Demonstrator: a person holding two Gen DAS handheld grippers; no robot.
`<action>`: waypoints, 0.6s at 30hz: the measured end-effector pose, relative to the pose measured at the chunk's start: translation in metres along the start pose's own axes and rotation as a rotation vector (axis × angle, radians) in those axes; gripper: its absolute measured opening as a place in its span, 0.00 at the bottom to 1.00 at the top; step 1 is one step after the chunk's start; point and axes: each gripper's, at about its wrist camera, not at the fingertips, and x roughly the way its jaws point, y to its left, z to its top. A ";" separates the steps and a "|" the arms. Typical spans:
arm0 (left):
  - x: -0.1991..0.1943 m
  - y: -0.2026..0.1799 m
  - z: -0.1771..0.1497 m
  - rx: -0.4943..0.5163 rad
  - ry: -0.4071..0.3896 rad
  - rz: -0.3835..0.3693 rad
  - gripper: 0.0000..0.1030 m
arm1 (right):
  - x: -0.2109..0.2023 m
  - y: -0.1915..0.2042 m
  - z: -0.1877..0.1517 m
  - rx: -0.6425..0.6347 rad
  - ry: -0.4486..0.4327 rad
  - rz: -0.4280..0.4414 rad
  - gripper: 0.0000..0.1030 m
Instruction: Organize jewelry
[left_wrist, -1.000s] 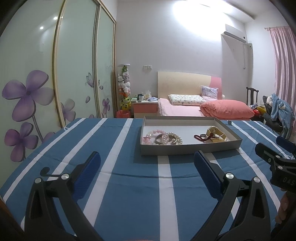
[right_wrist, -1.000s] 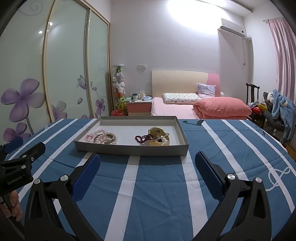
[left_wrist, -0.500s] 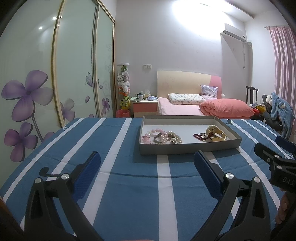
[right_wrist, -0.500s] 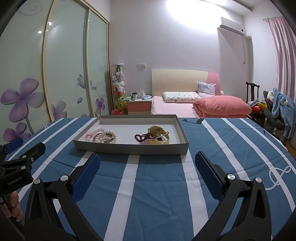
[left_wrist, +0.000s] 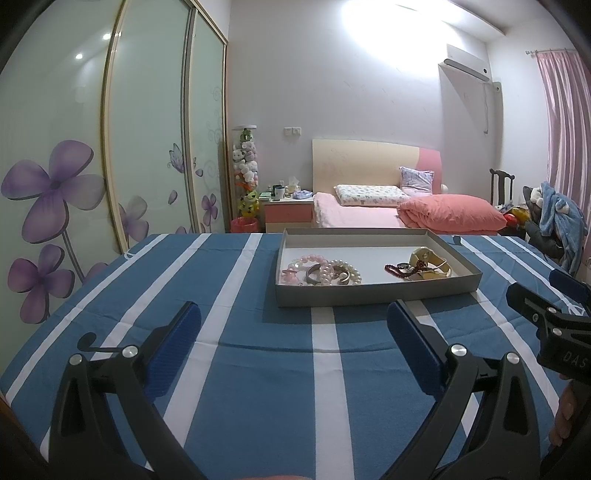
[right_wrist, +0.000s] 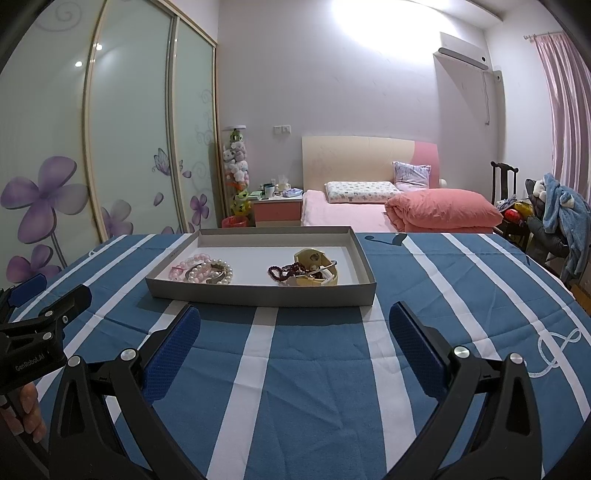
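Observation:
A shallow grey tray (left_wrist: 373, 295) (right_wrist: 258, 295) sits on the blue and white striped cloth (left_wrist: 258, 369) (right_wrist: 314, 369). In its left part lie pink and pearl bead bracelets with a metal bangle (left_wrist: 322, 272) (right_wrist: 205, 271). In its right part lie a dark red bead string (left_wrist: 399, 268) (right_wrist: 282, 272) and a cream-yellow watch (left_wrist: 430, 264) (right_wrist: 314, 267). My left gripper (left_wrist: 293, 332) is open, short of the tray's near wall. My right gripper (right_wrist: 295, 332) is open too, just as far back. Each gripper shows at the edge of the other's view, held by a hand.
Beyond the table stand a pink bed (right_wrist: 369, 214), a bedside cabinet (right_wrist: 277, 210) and a tube of plush toys (right_wrist: 236, 173). Sliding wardrobe doors with purple flowers (right_wrist: 110, 147) run along the left. A chair piled with clothes (right_wrist: 554, 218) is at the right.
Both views have dipped slightly, so the tray sits a little lower and nearer in frame. Both grippers stay open and the jewelry has not moved.

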 end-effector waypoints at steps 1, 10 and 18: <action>0.000 0.000 0.000 0.000 0.000 0.000 0.96 | 0.000 0.000 0.000 0.000 0.000 0.000 0.98; 0.000 0.000 0.000 0.001 0.001 0.000 0.96 | 0.000 0.000 -0.001 0.001 0.002 0.001 0.98; 0.000 0.000 0.000 0.001 0.001 0.000 0.96 | 0.000 -0.001 0.000 0.001 0.002 0.001 0.98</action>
